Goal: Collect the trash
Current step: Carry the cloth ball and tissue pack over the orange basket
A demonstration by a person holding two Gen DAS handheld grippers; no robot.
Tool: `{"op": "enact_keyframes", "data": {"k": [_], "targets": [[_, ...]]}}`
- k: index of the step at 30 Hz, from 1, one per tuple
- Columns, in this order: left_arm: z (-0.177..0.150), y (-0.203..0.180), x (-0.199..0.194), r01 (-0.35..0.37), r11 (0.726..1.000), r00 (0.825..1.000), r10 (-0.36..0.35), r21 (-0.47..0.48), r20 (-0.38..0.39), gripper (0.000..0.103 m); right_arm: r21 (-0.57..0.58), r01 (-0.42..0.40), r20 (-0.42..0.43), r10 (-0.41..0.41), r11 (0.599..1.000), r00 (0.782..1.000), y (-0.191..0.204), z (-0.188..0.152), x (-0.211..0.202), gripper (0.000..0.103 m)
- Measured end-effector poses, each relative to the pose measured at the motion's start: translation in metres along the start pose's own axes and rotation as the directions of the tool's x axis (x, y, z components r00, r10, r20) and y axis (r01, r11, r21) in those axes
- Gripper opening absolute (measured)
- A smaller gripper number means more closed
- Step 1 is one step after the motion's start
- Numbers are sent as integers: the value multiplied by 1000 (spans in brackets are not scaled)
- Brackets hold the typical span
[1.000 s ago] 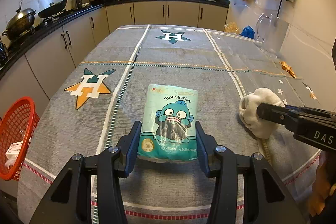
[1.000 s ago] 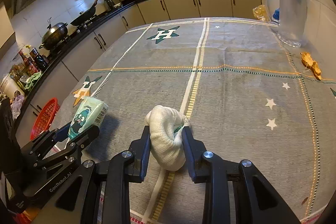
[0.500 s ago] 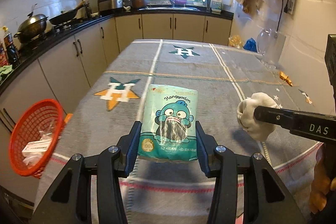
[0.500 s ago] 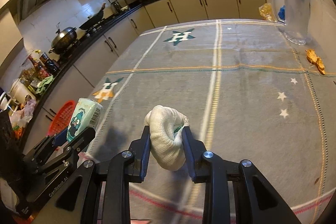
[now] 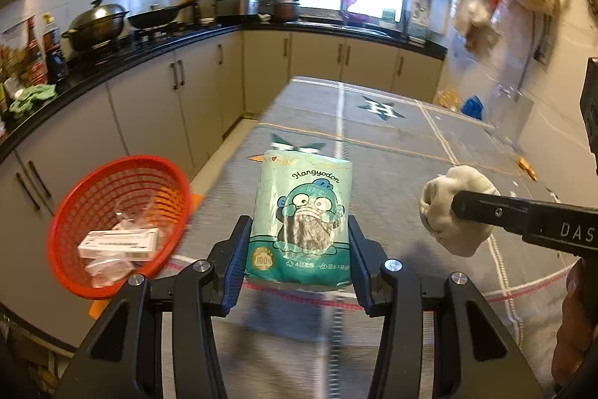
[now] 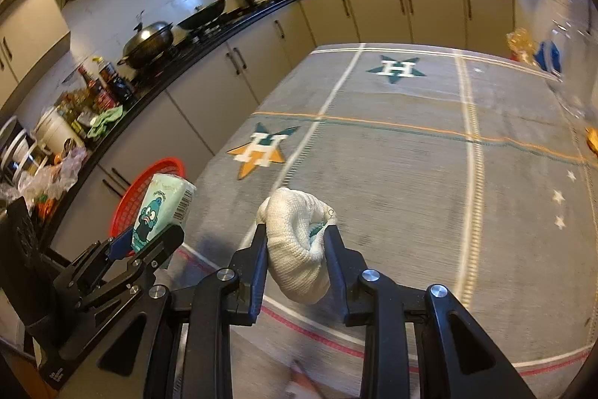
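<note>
Tissue pack (image 5: 301, 219), teal with cartoon fish print, clamped upright between the left gripper (image 5: 299, 234) pads, held in the air above the near left edge of the table (image 5: 392, 144). White balled cloth (image 6: 295, 245) clamped in the right gripper (image 6: 297, 249), also off the surface, near the table's near edge, beside the pack. Red mesh basket (image 5: 74, 212) sits off the table's left edge, lower down, already holding a white box (image 5: 119, 242) and clear plastic wrap. Striped grey tablecloth with star prints. Small orange scrap (image 5: 525, 165) at the table's right edge.
</note>
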State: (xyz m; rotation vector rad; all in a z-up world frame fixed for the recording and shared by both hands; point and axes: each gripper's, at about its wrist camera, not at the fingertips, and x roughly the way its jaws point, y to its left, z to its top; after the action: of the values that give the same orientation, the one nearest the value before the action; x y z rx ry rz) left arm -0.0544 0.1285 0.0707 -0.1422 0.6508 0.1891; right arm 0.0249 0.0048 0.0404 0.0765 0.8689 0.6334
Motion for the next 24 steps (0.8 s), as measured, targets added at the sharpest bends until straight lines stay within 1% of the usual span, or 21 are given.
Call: {"op": "enact_keyframes", "data": {"k": [5, 11, 20, 24], "targets": [[0, 32, -4, -34, 998, 999, 34, -47, 1, 47, -51, -21, -24, 19, 999, 1000, 34, 7, 16, 32], [-3, 75, -8, -81, 990, 997, 81, -114, -2, 47, -105, -55, -54, 50, 993, 997, 73, 15, 37, 32], [-10, 132, -15, -149, 968, 989, 150, -202, -10, 47, -142, -123, -109, 108, 982, 988, 122, 26, 72, 32], [-12, 158, -16, -187, 951, 982, 188, -247, -21, 47, -153, -140, -124, 122, 978, 985, 137, 29, 84, 32]]}}
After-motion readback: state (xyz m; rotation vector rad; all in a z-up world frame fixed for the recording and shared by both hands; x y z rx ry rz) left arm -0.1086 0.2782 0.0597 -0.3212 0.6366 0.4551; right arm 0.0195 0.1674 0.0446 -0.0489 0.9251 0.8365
